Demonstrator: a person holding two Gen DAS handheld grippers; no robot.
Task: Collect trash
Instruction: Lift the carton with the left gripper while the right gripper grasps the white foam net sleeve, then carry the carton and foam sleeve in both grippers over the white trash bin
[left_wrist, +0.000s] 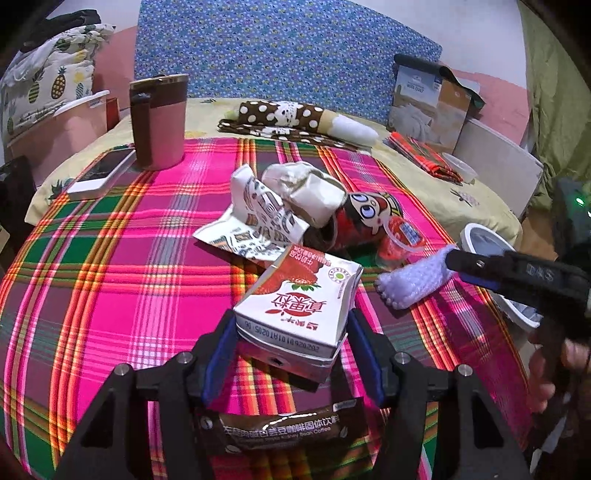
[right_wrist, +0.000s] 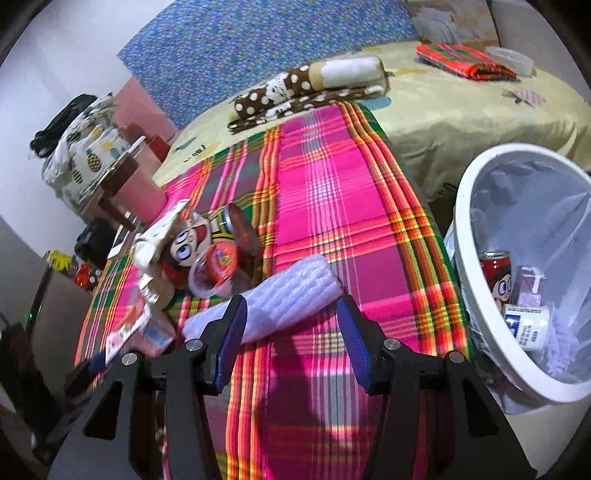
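Glossy brown sachet (left_wrist: 284, 430) nearest; left jaws clamp boxy carton (left_wrist: 295, 314), right jaws wide round ribbed foam (right_wrist: 284, 295).

Trash pile (left_wrist: 306, 206) crowding cloth centre, pink tumbler (left_wrist: 159, 122) upright far left, bare plaid cloth (right_wrist: 332, 184) beside bin (right_wrist: 480, 295) (rim close).

Each tool, the left tool (left_wrist: 291, 334) and the right tool (right_wrist: 291, 325), is black plastic shaped like a fork, with two fingers that have dark blue pads (right_wrist: 233, 341) inside, round silver screws on top, and pale letters on the side.
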